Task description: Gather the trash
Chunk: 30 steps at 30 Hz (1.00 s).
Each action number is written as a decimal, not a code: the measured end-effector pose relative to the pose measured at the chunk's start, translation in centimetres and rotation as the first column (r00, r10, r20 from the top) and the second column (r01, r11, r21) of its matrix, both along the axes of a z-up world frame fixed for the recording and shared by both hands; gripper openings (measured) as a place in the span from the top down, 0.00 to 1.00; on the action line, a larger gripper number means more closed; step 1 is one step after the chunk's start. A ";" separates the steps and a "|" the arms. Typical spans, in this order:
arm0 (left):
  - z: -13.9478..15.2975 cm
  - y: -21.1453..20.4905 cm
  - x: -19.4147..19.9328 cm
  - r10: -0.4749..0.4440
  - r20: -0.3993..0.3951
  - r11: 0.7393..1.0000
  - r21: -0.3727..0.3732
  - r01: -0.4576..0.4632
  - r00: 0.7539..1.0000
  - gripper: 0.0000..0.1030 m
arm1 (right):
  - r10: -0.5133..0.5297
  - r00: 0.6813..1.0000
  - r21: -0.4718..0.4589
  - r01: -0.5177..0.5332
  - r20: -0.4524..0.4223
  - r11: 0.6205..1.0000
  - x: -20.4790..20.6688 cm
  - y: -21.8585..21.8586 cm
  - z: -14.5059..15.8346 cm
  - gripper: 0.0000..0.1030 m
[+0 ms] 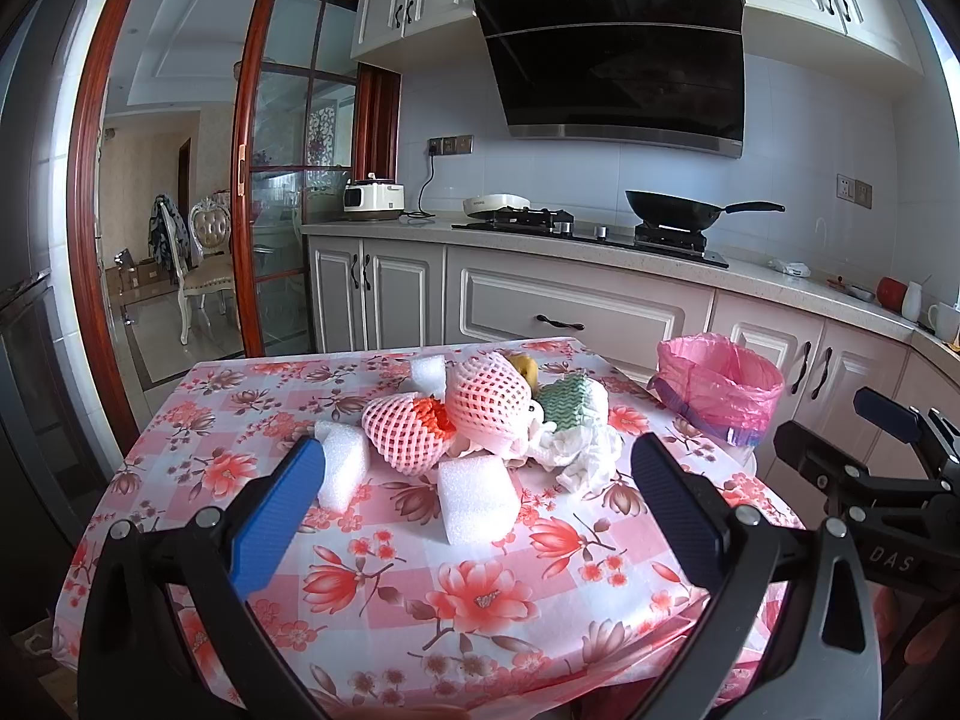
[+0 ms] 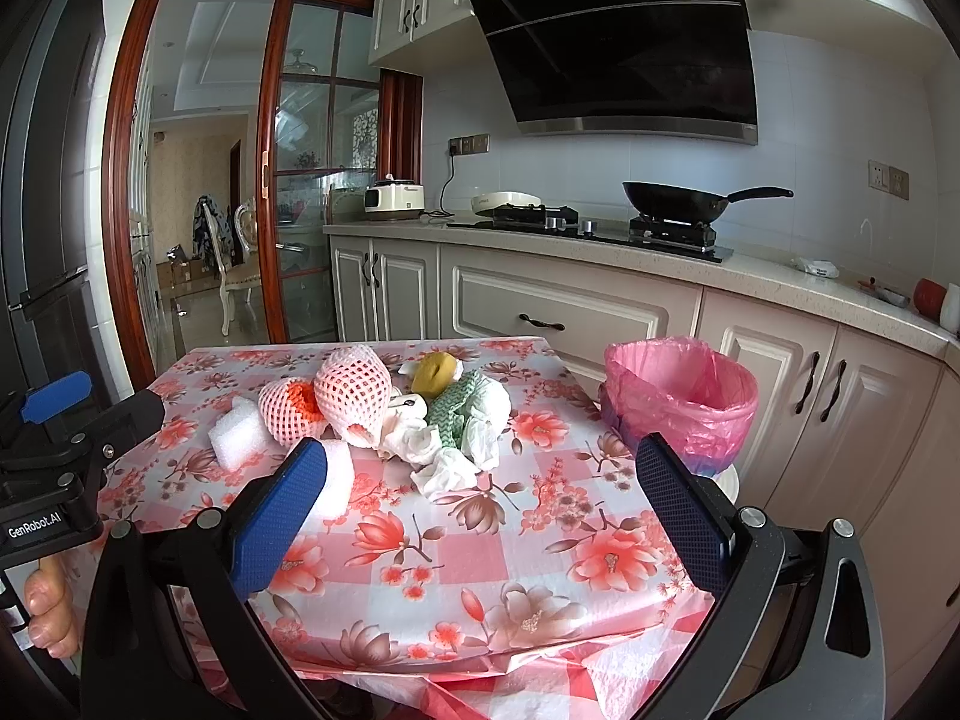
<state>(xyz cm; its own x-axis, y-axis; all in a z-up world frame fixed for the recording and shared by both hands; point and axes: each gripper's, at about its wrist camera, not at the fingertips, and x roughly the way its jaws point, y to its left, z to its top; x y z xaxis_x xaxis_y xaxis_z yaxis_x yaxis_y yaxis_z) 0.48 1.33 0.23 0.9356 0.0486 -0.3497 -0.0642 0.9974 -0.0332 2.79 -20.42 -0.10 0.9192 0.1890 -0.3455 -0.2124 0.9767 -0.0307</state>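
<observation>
Left gripper: we hover with jaws spread wide, nothing between them.
Right gripper: released too, jaws apart over the floral tablecloth.
Foam block: just ahead, between our left jaws' tips.
Trash pile: beyond both jaws, pink foam nets, crumpled tissue, a green wrapper.
Pink-lined bin: past our right jaw, at the table's far edge.
</observation>
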 end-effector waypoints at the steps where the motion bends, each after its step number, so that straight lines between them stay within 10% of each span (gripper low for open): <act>1: 0.0 0.0 0.0 0.000 0.000 1.000 0.000 0.000 1.000 0.04 | 0.001 1.000 0.001 -0.001 -0.001 1.000 0.0 0.0 0.0 0.06; 30: 0.0 0.0 0.0 0.000 0.001 1.000 0.000 0.000 1.000 0.04 | 0.002 1.000 0.003 -0.002 -0.005 1.000 0.0 0.1 -0.2 0.06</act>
